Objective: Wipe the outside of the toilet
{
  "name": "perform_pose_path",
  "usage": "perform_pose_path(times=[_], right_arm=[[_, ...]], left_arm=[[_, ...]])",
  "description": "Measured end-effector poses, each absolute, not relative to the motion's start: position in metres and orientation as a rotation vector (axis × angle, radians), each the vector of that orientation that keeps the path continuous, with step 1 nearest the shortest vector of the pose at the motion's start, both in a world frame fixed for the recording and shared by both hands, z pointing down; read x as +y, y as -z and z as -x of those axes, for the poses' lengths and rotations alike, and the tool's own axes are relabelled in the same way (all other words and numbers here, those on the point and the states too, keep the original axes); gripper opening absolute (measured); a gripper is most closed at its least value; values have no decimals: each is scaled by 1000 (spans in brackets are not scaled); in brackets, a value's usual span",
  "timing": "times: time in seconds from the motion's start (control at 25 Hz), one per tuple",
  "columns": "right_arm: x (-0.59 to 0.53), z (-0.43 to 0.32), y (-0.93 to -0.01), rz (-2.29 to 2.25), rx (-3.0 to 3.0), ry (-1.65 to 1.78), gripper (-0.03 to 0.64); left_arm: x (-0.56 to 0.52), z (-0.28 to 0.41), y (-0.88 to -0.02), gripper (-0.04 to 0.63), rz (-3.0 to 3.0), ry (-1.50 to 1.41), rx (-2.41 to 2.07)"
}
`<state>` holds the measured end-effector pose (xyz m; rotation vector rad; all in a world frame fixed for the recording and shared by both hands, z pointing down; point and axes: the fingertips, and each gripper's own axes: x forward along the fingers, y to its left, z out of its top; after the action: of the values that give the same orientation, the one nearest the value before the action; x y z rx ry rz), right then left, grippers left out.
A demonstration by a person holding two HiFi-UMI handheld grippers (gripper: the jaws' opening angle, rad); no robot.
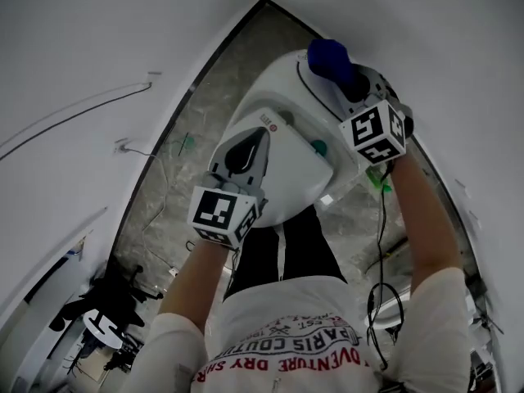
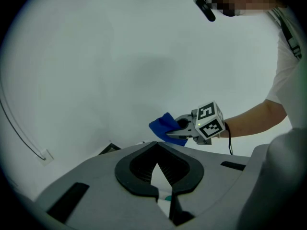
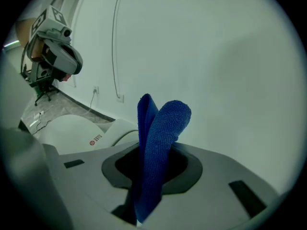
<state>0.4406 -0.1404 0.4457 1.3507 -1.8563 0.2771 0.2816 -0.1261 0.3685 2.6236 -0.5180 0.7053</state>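
Walls (image 1: 98, 64) crowd the toilet (image 1: 296, 169) at its far end, and bare floor (image 1: 176, 178) runs along one side. The right gripper (image 1: 345, 79) is clamped on the blue cloth (image 1: 329, 57) at the toilet's back. The left gripper (image 1: 255, 142), jaws together and empty, is over the lid.

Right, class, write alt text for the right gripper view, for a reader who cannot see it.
A folded blue cloth stands upright, clamped by the right gripper, against a plain white wall. At lower left lies the white toilet; the left gripper hangs at upper left.
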Motion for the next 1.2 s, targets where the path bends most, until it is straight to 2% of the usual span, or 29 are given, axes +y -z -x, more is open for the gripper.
perform_pose_path(times=[0.24,0.52,0.96,1.2], right_arm=[[-159,-419,-477,-1045,-1925,-165,77],[-139,-406,-467,-691,-2022,-55,77],[-102,-407,-474,-784,-1932,10,77],[-59,-424,-476,-1003,-1898,-57,77]], left_arm=[[-131,-287,-401,6,-2590,-727,-505],[-111,-288,-409,6,-2546,-692,-428],[-67,-286,-441,6,-2604,-733,-198],[-36,-297,-457,6,-2648,-759,-52]])
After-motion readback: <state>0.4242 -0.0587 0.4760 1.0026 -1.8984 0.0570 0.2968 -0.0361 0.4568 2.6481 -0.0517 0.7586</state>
